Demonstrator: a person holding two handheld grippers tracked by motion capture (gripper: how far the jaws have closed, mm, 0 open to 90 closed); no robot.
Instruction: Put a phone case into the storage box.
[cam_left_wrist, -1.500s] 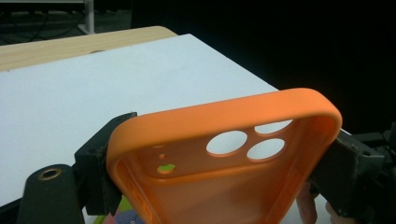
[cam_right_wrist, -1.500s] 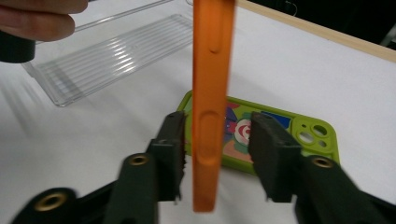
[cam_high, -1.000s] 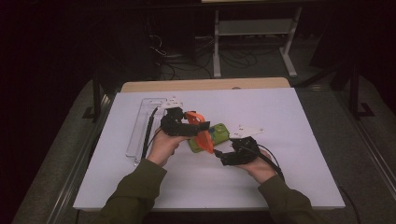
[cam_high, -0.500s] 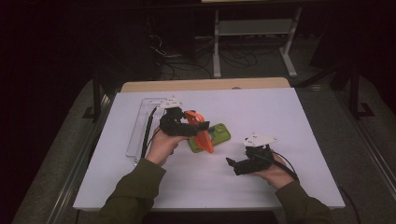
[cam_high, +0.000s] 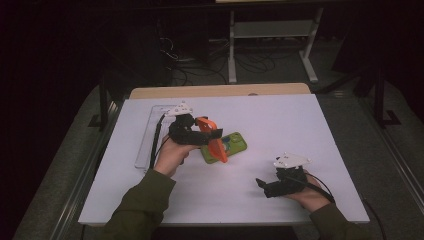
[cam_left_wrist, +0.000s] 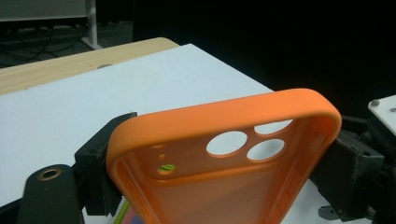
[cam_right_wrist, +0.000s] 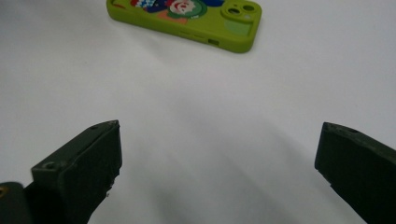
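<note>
Orange phone case (cam_left_wrist: 224, 158): we find it clamped across its width between the jaws of the left gripper (cam_high: 200, 134), raised off the white table (cam_high: 280, 120) and tilted over the green phone (cam_high: 231, 145), which lies flat just beside it. Right gripper (cam_high: 262, 186): its jaws have just been opening; we see them spread wide with nothing between, well apart from the phone.

Orange case (cam_left_wrist: 224, 154), green phone w/ cartoon (cam_right_wrist: 187, 18)

Olive-green sleeves (cam_high: 145, 200); each black tool (cam_high: 266, 187) carries a pale three-cornered plate and trails a black cable.
</note>
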